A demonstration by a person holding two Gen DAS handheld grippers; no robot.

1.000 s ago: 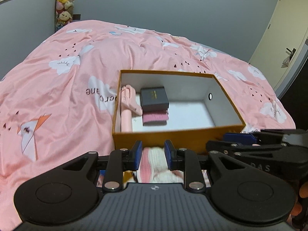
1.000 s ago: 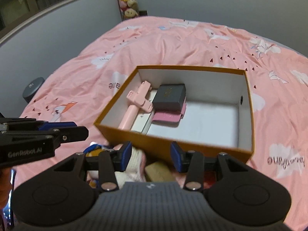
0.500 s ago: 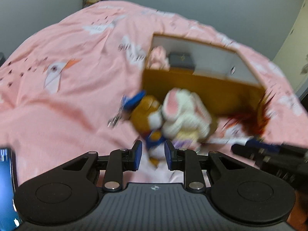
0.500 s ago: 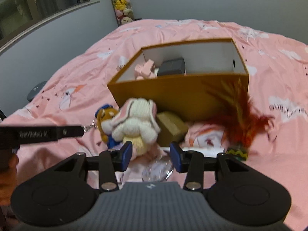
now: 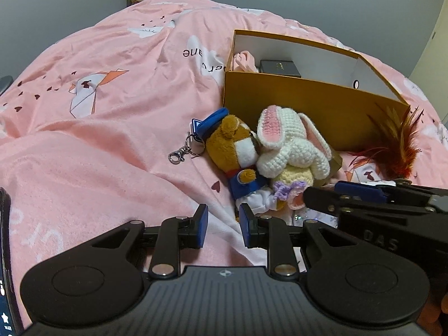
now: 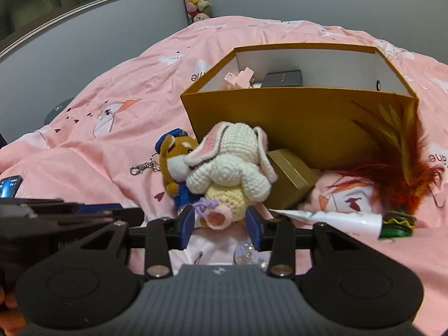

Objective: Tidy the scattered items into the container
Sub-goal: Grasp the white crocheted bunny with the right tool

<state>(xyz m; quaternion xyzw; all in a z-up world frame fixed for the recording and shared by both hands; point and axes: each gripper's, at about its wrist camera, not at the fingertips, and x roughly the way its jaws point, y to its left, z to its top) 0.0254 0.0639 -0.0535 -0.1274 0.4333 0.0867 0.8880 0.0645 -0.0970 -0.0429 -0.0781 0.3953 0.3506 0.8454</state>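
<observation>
The crocheted white rabbit point(image 6: 229, 173) lies on the pink bedcover point(image 5: 117, 140), pressed against the near outer wall of the mustard cardboard box point(image 6: 302, 123), not inside it. Its long axis runs from the box toward the camera: pink-lined ears up by the box wall, yellow body and pink foot nearest the fingers. The right gripper point(image 6: 221, 225) is the nearer one and lines up with that axis. Its blue fingers point(image 6: 187, 224) are spread to either side of the rabbit's foot end. The foot sits in the gap, and no pad can be seen pressing on it, so this reads as a straddle, not a pinch.

The left gripper point(image 5: 221, 225) hangs beside it over bare cover. Its fingers point(image 5: 202, 225) are parted by a narrow gap with nothing between them, and the toys lie ahead and to its right.

A brown plush dog keyring point(image 6: 175, 165) in a blue cap and uniform is tucked against the rabbit's left side, its metal clasp point(image 5: 177, 155) trailing on the cover. To the rabbit's right lie a small gold box point(image 6: 291, 176), then a white paper cone point(image 6: 336, 219) and a red-orange feather toy point(image 6: 403, 173) leaning on the box wall. A clear bead point(image 6: 246, 252) lies just under the right gripper.

Inside the box, a pink handled item point(image 6: 240, 77) and a small black case point(image 6: 284, 78) already lie by the far left corner.
</observation>
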